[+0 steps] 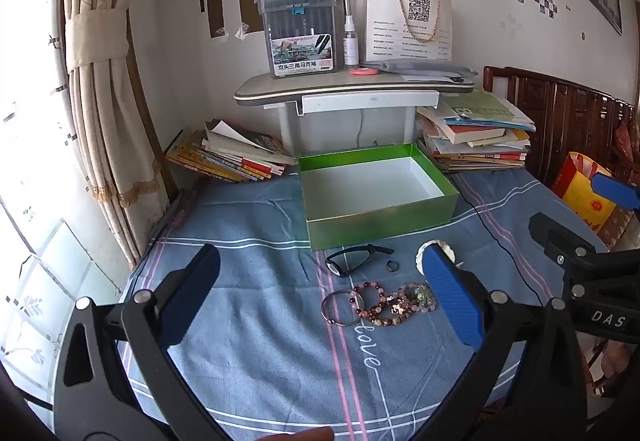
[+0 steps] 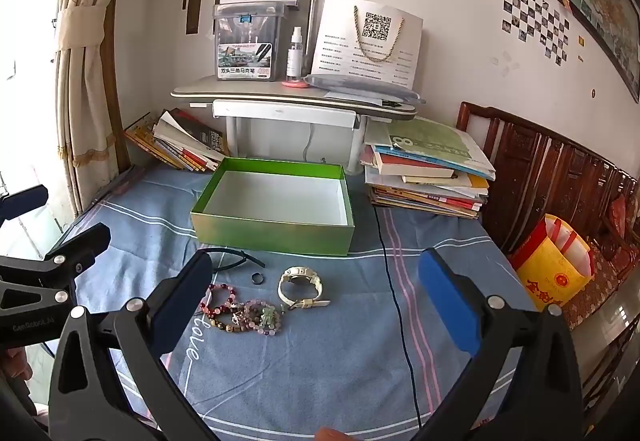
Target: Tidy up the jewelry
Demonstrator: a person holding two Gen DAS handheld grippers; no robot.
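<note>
Left gripper [image 1: 320, 293]: jaws spread to full width, nothing between the pads, hovering above the blue striped bedsheet [image 1: 256, 361] and angled downward toward the jewelry. Right gripper [image 2: 316, 293]: likewise wide open and empty, tilted down, positioned just beside the left. Green box [image 2: 276, 233] open and bare inside, standing on the sheet behind the pieces, in front of the small desk [image 2: 288, 97]. Jewelry all lying loose on the sheet, none boxed: beaded bracelets [image 2: 244, 313] clustered and touching, thin metal bangle [image 1: 340, 309] at their left edge, small dark ring [image 2: 257, 278] just behind, white watch [image 2: 300, 287] beside the beads, black watch [image 1: 352, 259] nearest the box wall. Judged stage: opening of the task, approach only, no pick yet made. Next move judged to call for choosing one piece, lowering a gripper so its pads straddle that piece, then closing. Watches offer the bulkiest, most separable target; beads tangled together, likely to drag neighbours; ring and bangle flat against soft cloth, awkward to pinch. Black cable [image 2: 396, 305] running across the sheet right of the white watch, worth avoiding.
</note>
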